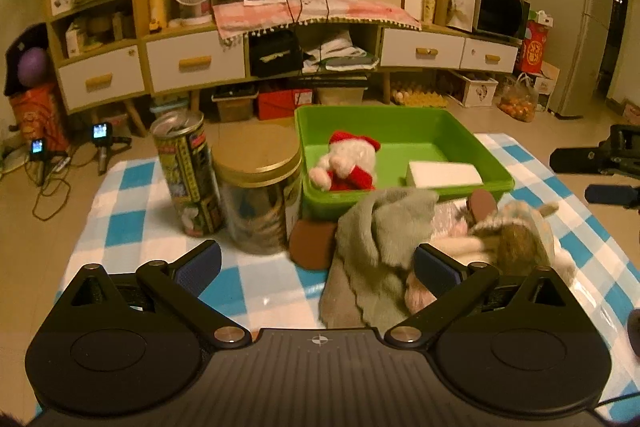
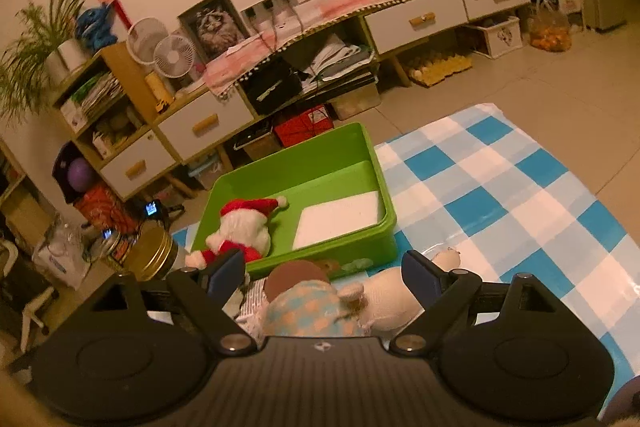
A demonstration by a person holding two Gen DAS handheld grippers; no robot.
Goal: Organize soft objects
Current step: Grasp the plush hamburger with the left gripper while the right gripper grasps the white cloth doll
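A green bin (image 1: 404,119) (image 2: 288,171) on the checked table holds a Santa plush (image 1: 348,163) (image 2: 244,227) and a white foam block (image 1: 444,174) (image 2: 340,219). In front of the bin lie a grey-green towel (image 1: 376,251) and a plush animal in a checked cap (image 1: 516,235) (image 2: 316,311) with a cream body (image 2: 390,301). My left gripper (image 1: 316,265) is open, low over the table, its right finger against the towel. My right gripper (image 2: 324,273) is open above the plush animal, one finger on each side.
A printed can (image 1: 188,175) and a gold-lidded clear jar (image 1: 260,203) (image 2: 154,255) stand left of the bin. A brown disc (image 1: 312,247) lies by the towel. The blue-white cloth (image 2: 520,203) stretches right. Cabinets and floor clutter lie beyond the table.
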